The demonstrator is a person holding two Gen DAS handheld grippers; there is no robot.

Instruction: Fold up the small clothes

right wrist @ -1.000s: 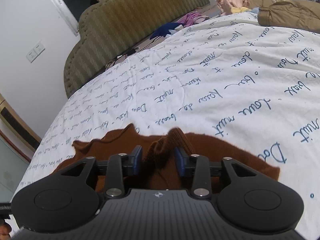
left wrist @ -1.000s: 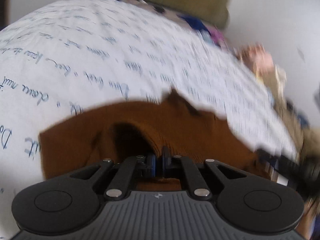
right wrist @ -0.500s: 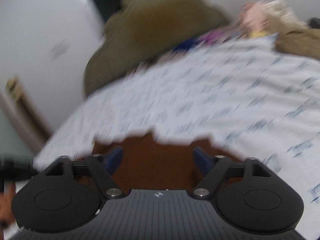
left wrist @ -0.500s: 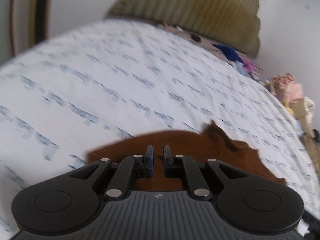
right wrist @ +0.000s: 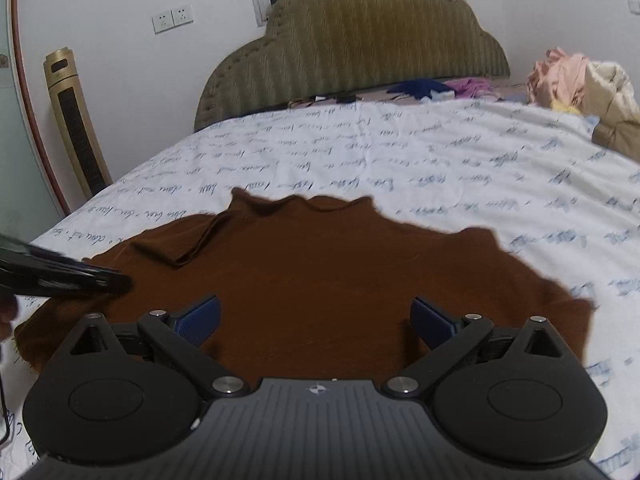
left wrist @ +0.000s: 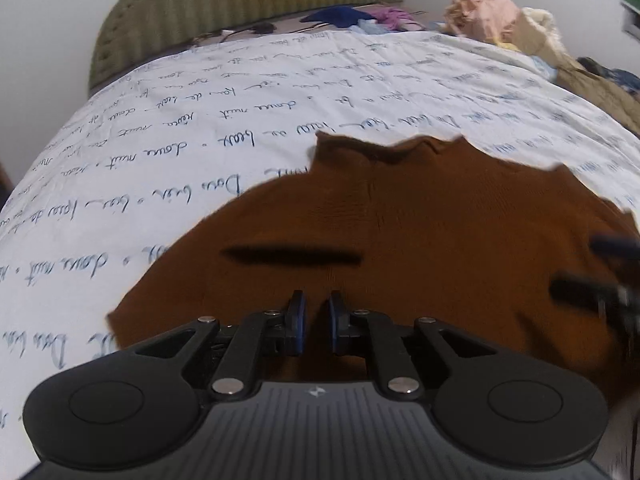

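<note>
A small brown knit garment (left wrist: 400, 232) lies spread flat on the white bedsheet (left wrist: 200, 120) with blue handwriting print; it also shows in the right wrist view (right wrist: 320, 272), with a scalloped far edge and a folded flap at its left. My left gripper (left wrist: 317, 320) hovers over the garment's near edge, pads a narrow gap apart with nothing between them. My right gripper (right wrist: 316, 316) is wide open and empty above the garment's near part. The right gripper shows blurred at the right edge of the left wrist view (left wrist: 600, 276); the left gripper shows at the left of the right wrist view (right wrist: 60, 276).
An olive padded headboard (right wrist: 352, 48) stands at the far end of the bed. Loose clothes (right wrist: 580, 80) are piled at the far right; blue and purple items (left wrist: 352, 16) lie by the headboard. A gold tower fan (right wrist: 76, 120) stands by the left wall.
Both grippers let go of the brown garment and pulled back; the right opened wide, the left parted slightly. The garment now lies flat and spread out.
</note>
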